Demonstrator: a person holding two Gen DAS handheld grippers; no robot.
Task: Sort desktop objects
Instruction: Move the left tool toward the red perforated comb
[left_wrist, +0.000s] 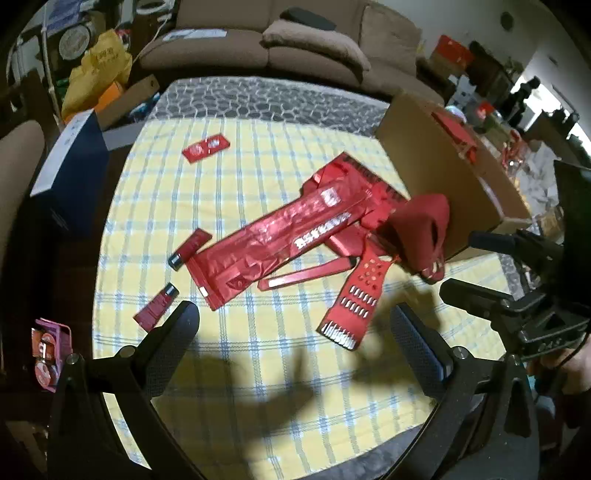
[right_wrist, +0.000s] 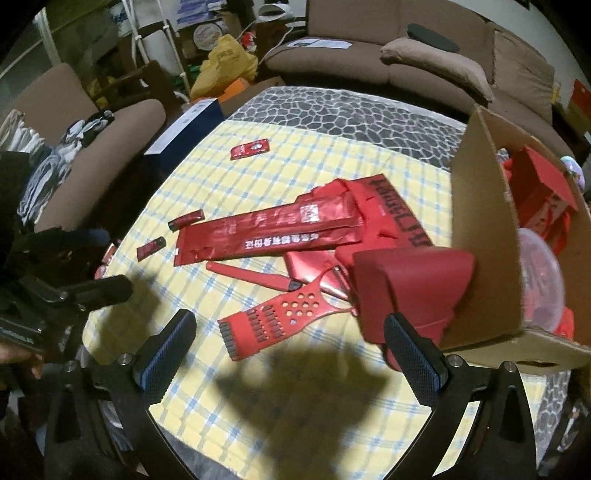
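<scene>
red perforated plastic grater (right_wrist: 275, 314) lies nearest; both the right gripper (right_wrist: 291, 345) and left gripper (left_wrist: 295, 332) hang spread, empty; approach its handle squarely toward the brown cardboard box (right_wrist: 480, 221).

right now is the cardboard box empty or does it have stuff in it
Not empty. The box is open at the top, and red packages and a clear plastic container show inside it in the right wrist view.

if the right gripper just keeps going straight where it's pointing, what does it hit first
Most likely the red perforated grater, which lies on the checked tablecloth right ahead of the open right gripper. The red folded cloth sits off toward its right finger. Depth is hard to judge through the fisheye.
</scene>
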